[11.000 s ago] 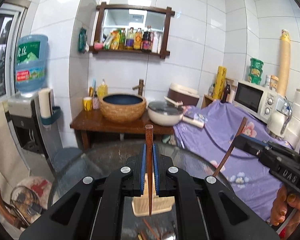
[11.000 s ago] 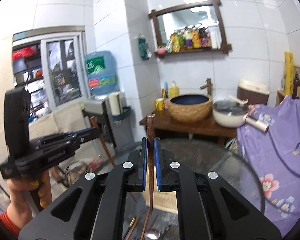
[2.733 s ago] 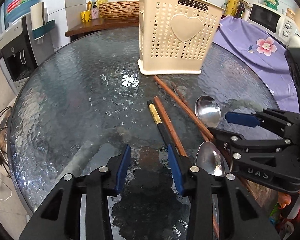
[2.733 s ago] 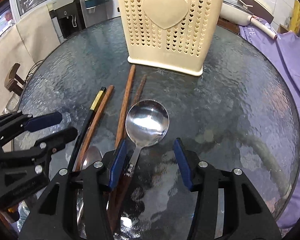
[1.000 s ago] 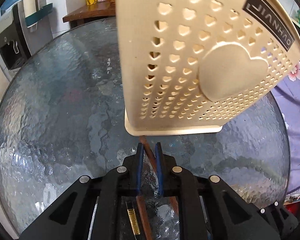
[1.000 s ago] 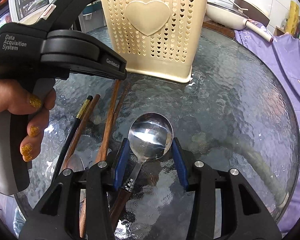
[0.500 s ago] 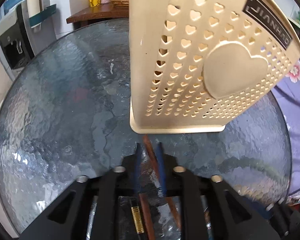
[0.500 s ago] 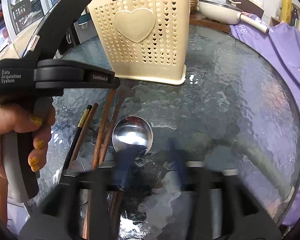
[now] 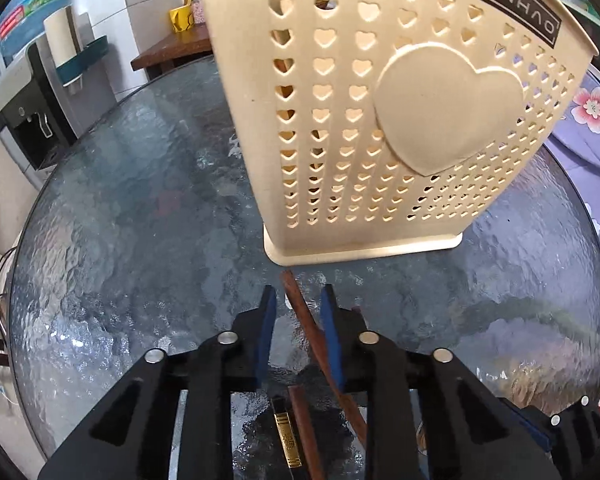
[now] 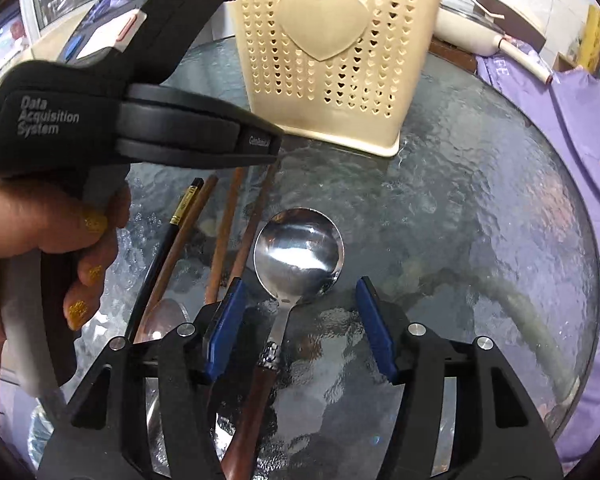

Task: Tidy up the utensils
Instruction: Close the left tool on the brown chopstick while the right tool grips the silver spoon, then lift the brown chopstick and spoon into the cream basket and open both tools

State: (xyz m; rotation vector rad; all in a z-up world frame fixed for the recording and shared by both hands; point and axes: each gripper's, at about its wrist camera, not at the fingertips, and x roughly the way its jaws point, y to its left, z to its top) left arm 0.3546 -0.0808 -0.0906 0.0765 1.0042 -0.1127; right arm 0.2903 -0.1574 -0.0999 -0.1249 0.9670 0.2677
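A cream perforated utensil holder [image 9: 380, 120] with a heart stands on the round glass table [image 9: 140, 200]; it also shows in the right wrist view [image 10: 324, 60]. My left gripper [image 9: 296, 300] is open low over the table, its jaws on either side of a brown wooden chopstick [image 9: 300, 304] that lies with its tip near the holder's base. My right gripper [image 10: 300, 288] is open around the neck of a steel spoon [image 10: 298, 248] with a brown handle. Several more chopsticks [image 10: 224, 232] and a second spoon [image 10: 164, 320] lie left of it.
A black chopstick with a gold band [image 9: 286, 440] lies under the left gripper. A purple flowered cloth [image 10: 560, 120] covers a counter to the right. A water dispenser [image 9: 24, 120] stands beyond the table's left edge. A white pan [image 10: 472, 20] sits behind.
The left gripper's jaws have opened wider around the brown chopstick. The right gripper has opened wide, with the spoon's neck still between its jaws.
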